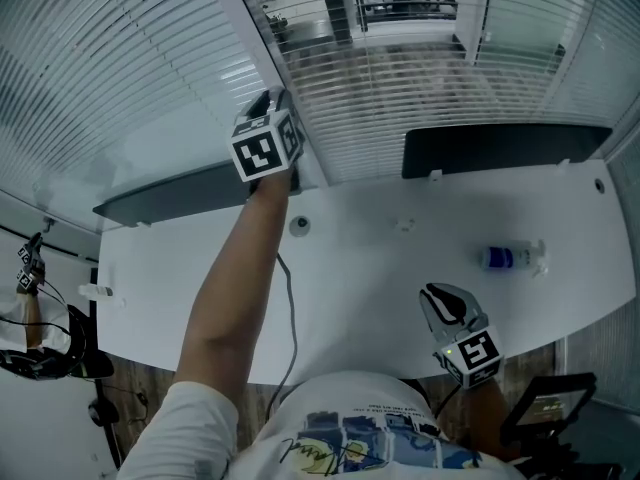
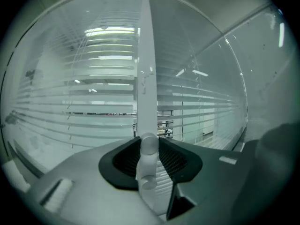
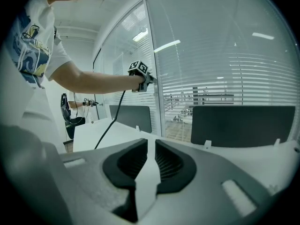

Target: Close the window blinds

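Observation:
The white slatted blinds cover the window panes, with their slats part open and the room beyond showing through. My left gripper is raised to the window post and is shut on the white blind wand, which stands upright between its pads. The same gripper shows at arm's length in the right gripper view. My right gripper hangs low over the white table near my body; its jaws stand together with nothing in them.
A small bottle lies on the table at the right. Two dark panels stand along the table's far edge below the blinds. A cable trails from my left arm across the table. A round grommet sits mid-table.

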`<state>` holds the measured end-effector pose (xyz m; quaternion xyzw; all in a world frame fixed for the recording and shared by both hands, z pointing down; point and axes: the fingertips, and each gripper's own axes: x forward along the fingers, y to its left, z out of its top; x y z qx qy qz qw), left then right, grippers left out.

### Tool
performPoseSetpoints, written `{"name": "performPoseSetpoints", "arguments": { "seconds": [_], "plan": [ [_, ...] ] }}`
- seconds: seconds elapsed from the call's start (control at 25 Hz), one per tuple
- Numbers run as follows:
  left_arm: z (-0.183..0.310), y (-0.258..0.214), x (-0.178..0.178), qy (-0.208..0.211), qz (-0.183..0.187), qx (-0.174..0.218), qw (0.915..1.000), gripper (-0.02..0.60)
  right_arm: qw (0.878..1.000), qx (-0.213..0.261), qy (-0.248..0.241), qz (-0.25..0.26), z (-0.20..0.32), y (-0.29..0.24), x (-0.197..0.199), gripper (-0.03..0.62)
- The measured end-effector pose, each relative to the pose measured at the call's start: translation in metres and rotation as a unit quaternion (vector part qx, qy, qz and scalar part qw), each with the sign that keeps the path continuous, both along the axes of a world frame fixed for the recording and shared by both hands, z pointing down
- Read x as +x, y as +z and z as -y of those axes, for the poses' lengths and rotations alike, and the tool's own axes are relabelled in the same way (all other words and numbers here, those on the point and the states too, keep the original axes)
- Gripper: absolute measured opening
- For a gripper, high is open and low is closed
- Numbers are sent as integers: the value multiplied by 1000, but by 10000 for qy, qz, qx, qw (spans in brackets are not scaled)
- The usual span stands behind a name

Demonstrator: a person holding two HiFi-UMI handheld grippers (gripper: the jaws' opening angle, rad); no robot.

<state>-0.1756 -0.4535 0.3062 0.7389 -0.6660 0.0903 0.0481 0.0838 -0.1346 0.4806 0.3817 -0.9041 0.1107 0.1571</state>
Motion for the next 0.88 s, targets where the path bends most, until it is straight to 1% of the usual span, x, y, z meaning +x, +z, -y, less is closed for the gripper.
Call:
{"name": "performPoseSetpoints", "arguments": {
  "seconds": [0.16,0.24,0.32,0.44,0.56,0.64,0.68,0.76,0.8,0.88],
  "plan": [
    [0,1,-2,-29,-697,80,9975,118,10000,17,37,-32,0,1,2,37],
    [2,1,-2,-9,-904,111,9958,118,10000,21,49,-34,0,-1,2,37],
    [2,-1,-3,21,-855,161,9962,121,10000,12,58,-40,-1,-3,3,37],
    [2,-1,-3,130,-661,204,9975,130,9999,40,93,-52,-3,-4,5,37],
    [-2,-3,-1,330,-394,258,9983,130,9998,62,133,-115,-8,-6,7,37],
    [-12,-5,-2,443,-109,317,9985,135,9998,56,159,-120,-16,-10,5,37],
    [-19,-6,-3,493,108,343,9981,135,9998,56,165,-117,-21,-11,3,37],
    [-28,-7,-3,614,697,389,9949,134,9998,70,163,-112,-26,-13,0,37],
    [-30,-7,0,701,1029,407,9914,135,9998,86,155,-110,-26,-14,-1,37],
    [-31,-4,8,955,1644,438,9808,142,9998,119,129,-108,-25,-15,-2,37]
  ]
}}
